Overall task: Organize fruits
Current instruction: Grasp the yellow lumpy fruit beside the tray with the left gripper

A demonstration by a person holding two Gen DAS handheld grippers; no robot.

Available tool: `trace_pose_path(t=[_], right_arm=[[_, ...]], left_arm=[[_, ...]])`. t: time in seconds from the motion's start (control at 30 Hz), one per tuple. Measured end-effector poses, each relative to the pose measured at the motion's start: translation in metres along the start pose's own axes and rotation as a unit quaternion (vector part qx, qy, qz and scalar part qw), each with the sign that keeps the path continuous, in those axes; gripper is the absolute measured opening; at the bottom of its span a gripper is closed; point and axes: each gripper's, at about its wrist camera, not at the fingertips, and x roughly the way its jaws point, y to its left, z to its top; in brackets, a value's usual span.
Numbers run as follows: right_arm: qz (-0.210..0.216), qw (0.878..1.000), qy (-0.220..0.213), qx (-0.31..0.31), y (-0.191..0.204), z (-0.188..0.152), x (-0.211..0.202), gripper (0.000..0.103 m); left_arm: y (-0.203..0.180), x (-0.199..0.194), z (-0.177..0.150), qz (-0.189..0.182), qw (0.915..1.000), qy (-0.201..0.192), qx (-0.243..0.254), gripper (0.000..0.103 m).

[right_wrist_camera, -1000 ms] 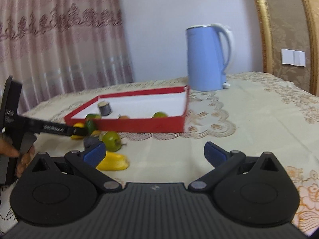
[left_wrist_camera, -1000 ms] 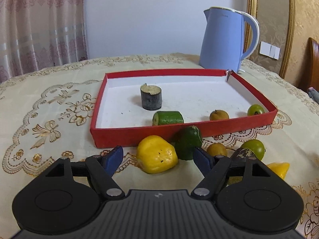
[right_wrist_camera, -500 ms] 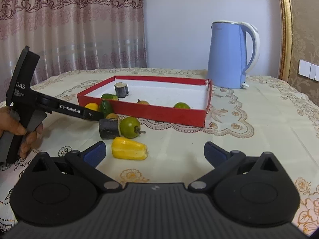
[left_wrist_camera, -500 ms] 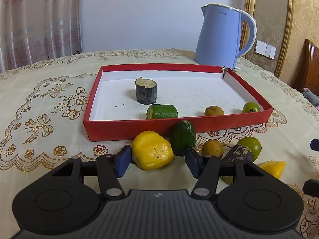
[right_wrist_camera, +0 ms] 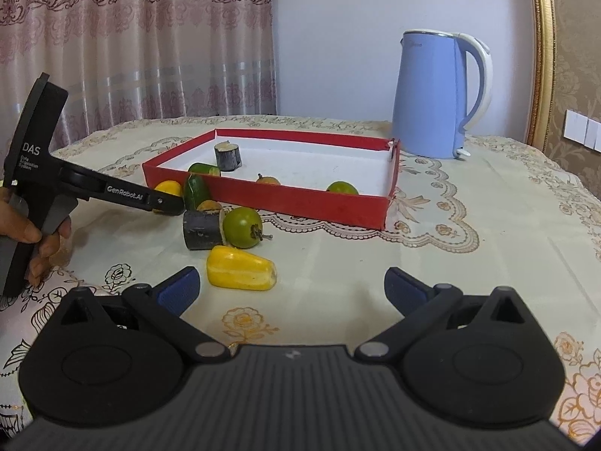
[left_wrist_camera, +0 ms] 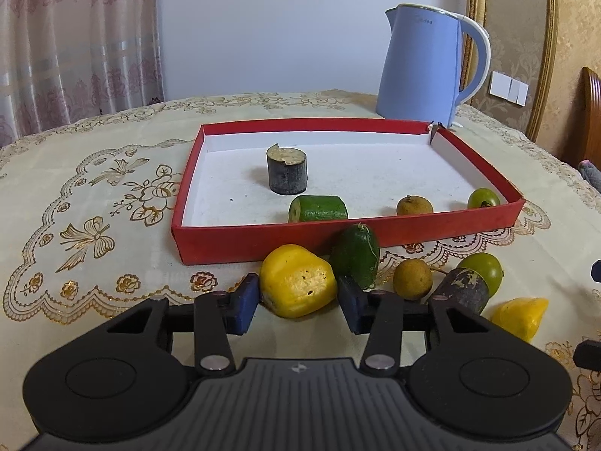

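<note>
My left gripper has closed around a yellow fruit piece on the tablecloth, in front of the red tray; both blue pads touch its sides. Beside it lie a dark green piece, a brown longan, a dark sugarcane stub, a green fruit and another yellow piece. The tray holds a sugarcane stub, a cucumber piece, a longan and a green fruit. My right gripper is open and empty, near the second yellow piece.
A blue kettle stands behind the tray's far right corner; it also shows in the right wrist view. The left gripper body and the hand holding it reach in from the left. Curtains hang behind the round table.
My left gripper has moved forward and narrowed its jaws onto the yellow fruit piece. My right gripper has steadied, facing the tray, still open.
</note>
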Motion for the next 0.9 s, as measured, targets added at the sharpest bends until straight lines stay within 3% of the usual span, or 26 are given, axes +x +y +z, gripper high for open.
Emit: trace_pose_path(t=[0.27,0.47,0.7,0.83,0.9], right_arm=[[0.025,0.999,0.016,-0.017,0.01,0.006,0.01,0.103],[0.013,0.999,0.038,-0.031,0.019,0.012,0.024,0.103],[-0.009,0.999,0.035,-0.024,0.024,0.013,0.032,0.103],[-0.01,0.999,0.044,-0.021,0.026,0.012,0.037,0.086],[-0.005,0.999,0.05,-0.02,0.026,0.012,0.039,0.083]], left_arm=[[0.011,-0.006,-0.002,-0.012,0.9992,-0.02,-0.032,0.044],[0.009,-0.012,-0.003,-0.004,0.9989,-0.035,-0.03,0.044],[0.005,-0.017,-0.004,0.006,0.9986,-0.05,-0.015,0.044],[0.006,-0.017,-0.005,0.004,0.9986,-0.05,-0.017,0.044],[0.006,-0.017,-0.005,0.004,0.9987,-0.049,-0.015,0.044]])
